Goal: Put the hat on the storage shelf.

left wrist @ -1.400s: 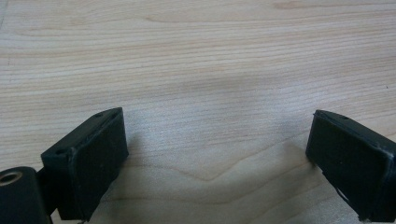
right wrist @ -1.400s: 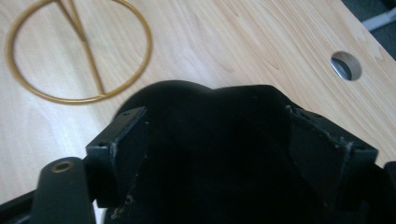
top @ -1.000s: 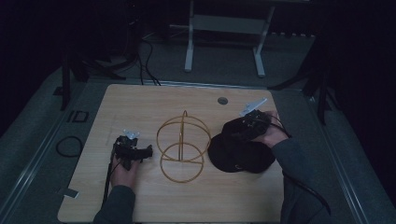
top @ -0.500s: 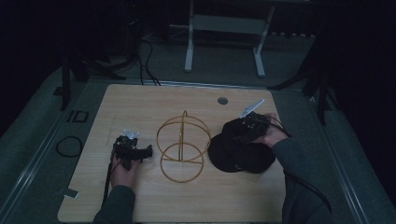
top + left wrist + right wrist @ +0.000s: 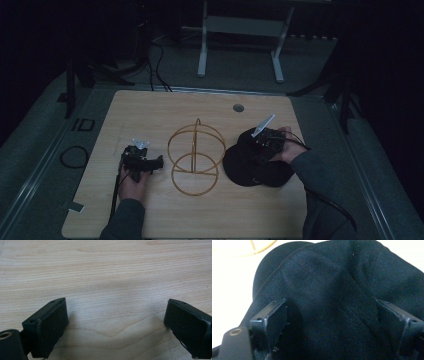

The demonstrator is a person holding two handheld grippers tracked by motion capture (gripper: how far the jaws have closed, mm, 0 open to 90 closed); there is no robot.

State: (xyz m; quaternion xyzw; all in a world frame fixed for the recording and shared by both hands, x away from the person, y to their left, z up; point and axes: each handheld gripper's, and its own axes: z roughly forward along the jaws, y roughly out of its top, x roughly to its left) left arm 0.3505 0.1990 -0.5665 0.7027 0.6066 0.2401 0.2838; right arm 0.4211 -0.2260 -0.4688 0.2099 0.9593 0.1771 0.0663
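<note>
Right gripper view showed your right gripper (image 5: 332, 322) spread wide, jaws empty, straddling the black hat (image 5: 329, 285) right beneath it. Your left gripper (image 5: 117, 322), equally wide and empty, sat over bare table (image 5: 105, 270), beyond the wire stand (image 5: 195, 155), far from the hat.

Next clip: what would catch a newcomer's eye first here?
Most striking is the gold wire stand, two hoops rising from a ring base at the middle of the wooden table. To its right lies a black cap, with the right gripper open over its cloth. On the other side, the left gripper sits open over bare wood.
</note>
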